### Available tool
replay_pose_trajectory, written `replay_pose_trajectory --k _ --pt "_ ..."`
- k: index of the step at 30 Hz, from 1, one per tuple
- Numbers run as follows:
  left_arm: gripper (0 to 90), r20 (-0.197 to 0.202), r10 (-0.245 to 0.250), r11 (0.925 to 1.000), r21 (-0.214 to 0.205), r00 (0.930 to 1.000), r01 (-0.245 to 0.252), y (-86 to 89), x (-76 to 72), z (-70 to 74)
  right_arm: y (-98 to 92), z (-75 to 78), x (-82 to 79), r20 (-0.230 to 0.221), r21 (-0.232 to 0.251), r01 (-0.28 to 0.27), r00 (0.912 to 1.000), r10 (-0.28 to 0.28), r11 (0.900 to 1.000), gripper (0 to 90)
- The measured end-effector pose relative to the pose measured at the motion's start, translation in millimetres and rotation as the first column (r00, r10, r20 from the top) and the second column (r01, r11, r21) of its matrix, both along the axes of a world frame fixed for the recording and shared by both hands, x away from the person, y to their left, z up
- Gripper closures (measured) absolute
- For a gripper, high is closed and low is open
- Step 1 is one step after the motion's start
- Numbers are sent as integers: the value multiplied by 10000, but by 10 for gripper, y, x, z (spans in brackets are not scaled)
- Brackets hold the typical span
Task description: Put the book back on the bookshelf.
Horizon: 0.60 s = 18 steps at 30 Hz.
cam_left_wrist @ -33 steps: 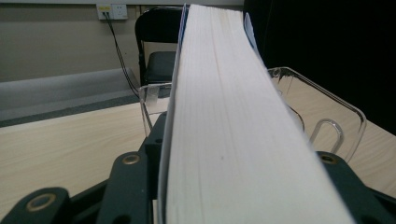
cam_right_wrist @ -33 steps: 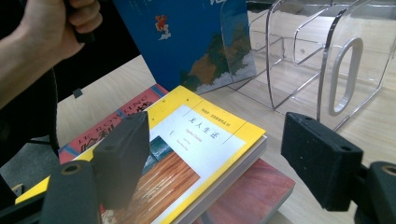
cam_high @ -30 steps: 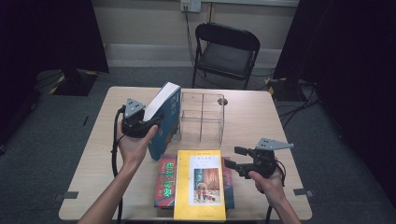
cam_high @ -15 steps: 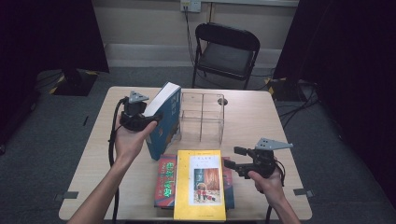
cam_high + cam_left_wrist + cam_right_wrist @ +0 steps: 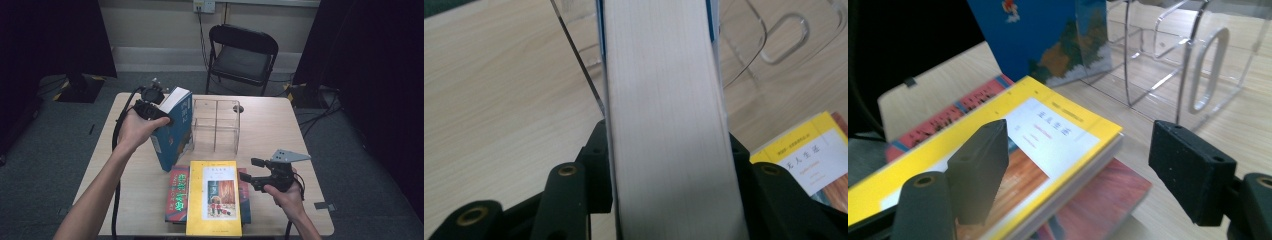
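One blue book (image 5: 172, 127), clamped in the left gripper (image 5: 159, 112), had swung upright since a second before, nearing the clear rack (image 5: 216, 125); right gripper (image 5: 260, 175) fingers gaped wide, idle.

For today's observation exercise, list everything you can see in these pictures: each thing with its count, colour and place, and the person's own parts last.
Blue book: one, blue cover, held tilted over the table's left half, beside the rack.
Clear acrylic rack: one, transparent, table centre.
Yellow book: one, yellow, on top of the pile at the near edge.
Red books: at least one, red, under the yellow book; exact count unclear.
Table: one, light wood.
Folding chair: one, black, behind the table.
Wall socket: one, pale, on the wall.
Left claw: one, black, shut on the blue book.
Right claw: one, black, open, beside the pile.
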<state>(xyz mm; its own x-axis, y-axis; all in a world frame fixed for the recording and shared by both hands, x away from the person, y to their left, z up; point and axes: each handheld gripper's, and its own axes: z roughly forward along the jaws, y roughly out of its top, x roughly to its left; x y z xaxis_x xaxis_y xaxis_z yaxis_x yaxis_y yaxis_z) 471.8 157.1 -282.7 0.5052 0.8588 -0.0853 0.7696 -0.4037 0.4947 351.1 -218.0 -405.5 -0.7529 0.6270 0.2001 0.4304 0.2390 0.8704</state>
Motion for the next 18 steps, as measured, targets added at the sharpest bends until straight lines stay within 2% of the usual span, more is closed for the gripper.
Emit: replay_pose_trajectory --k 3,6,9,12,13,18 --pt "548 -570 -88 9996 266 9983 103 -41 95 32 -22 -34 -3 -42 -236 36 10000 -37 9997 237" --pt "546 -1218 -121 9988 463 9925 178 -77 198 46 -57 -66 -15 -47 -547 118 9999 -121 9984 235" --pt "549 -1539 -37 9979 632 9881 135 -112 273 46 -123 -104 -30 58 -1058 349 9994 -345 9938 229" --pt "547 -1736 -145 9949 955 9847 315 -133 336 36 -225 -181 -12 65 -1557 703 9975 -702 9853 215" --pt "546 -1846 7 9957 913 9828 164 -147 350 25 -266 -219 4 65 -1741 876 9961 -878 9808 209" --pt "558 -2256 48 9919 1250 9742 240 -184 446 -9 -463 -435 98 -274 -2400 1433 9876 -1543 9601 206"
